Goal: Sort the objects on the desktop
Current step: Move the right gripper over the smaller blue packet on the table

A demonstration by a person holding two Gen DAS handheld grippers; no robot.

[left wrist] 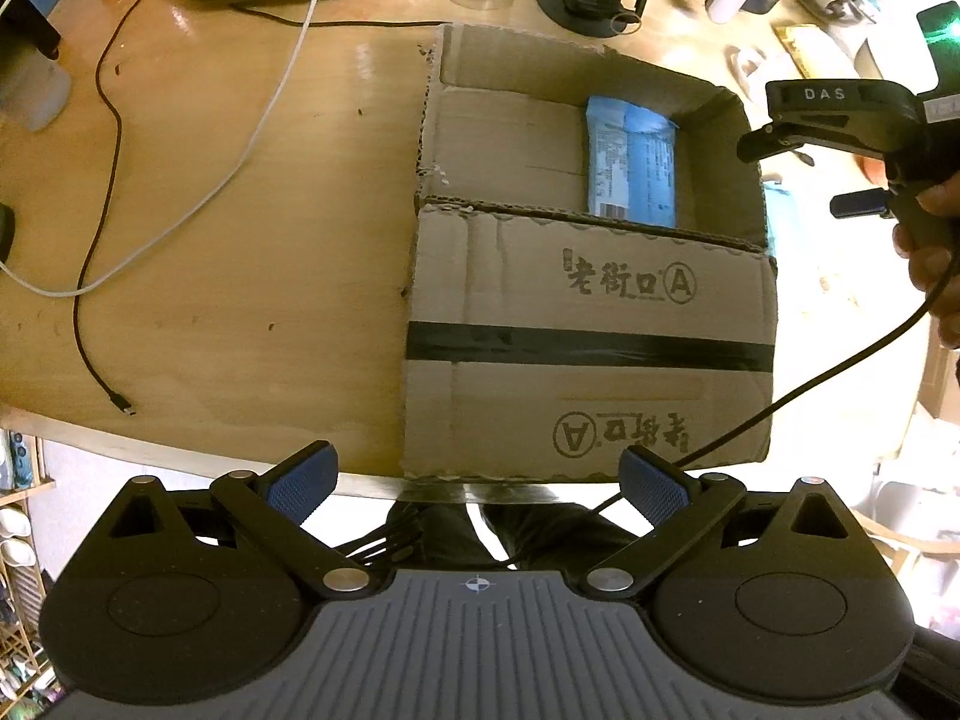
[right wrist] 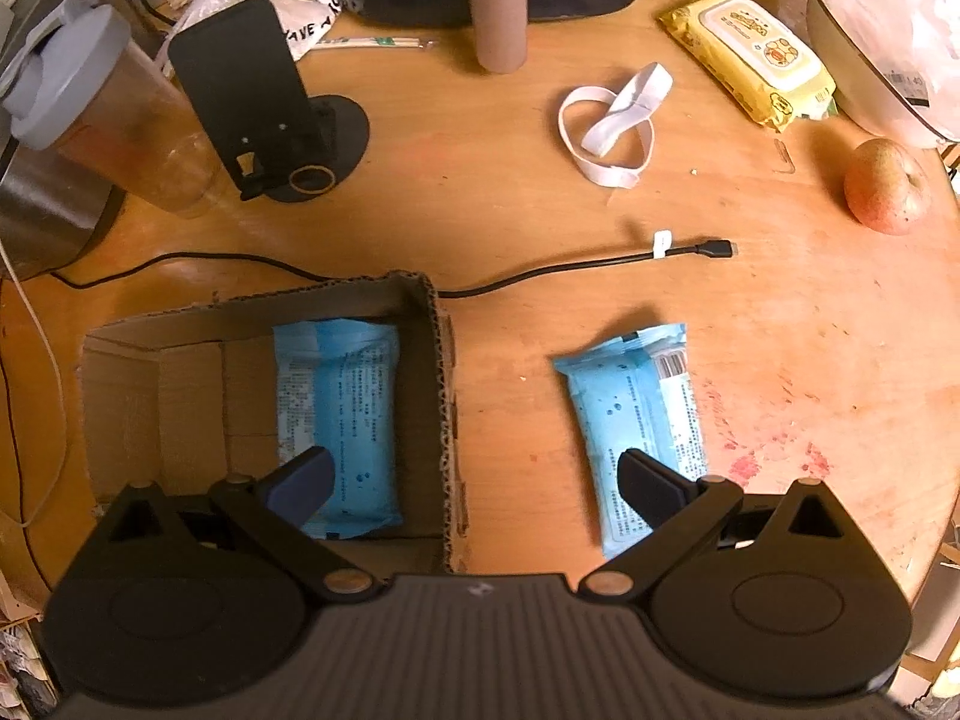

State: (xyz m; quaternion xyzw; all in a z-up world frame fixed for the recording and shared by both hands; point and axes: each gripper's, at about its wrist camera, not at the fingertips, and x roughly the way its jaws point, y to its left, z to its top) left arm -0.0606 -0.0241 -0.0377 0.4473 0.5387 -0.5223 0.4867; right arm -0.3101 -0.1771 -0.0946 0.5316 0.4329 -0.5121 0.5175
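Wooden round desk (right wrist: 510,204), scuffed, red stains on its right side; left claw (left wrist: 477,477) spread wide, empty, hovering at the desk's near edge just short of the open brown cardboard box (left wrist: 588,360) with black tape across its folded flap; right claw (right wrist: 474,480) also wide open, nothing between the blue pads, straddling the box's right wall (right wrist: 441,420); left finger over the light blue plastic wipes pack (right wrist: 339,420) lying flat inside the box on its right side; right finger over a second light blue wipes pack (right wrist: 636,414) lying on the desk just right of the box, apart from it; black USB cable (right wrist: 600,264) runs behind both; further back a white elastic band loop (right wrist: 606,126), yellow wet-wipes packet (right wrist: 750,54), red-yellow apple (right wrist: 885,186), black phone stand (right wrist: 264,108); left view also shows a white cable (left wrist: 252,132) and a thin black cable (left wrist: 99,228) left of the box.
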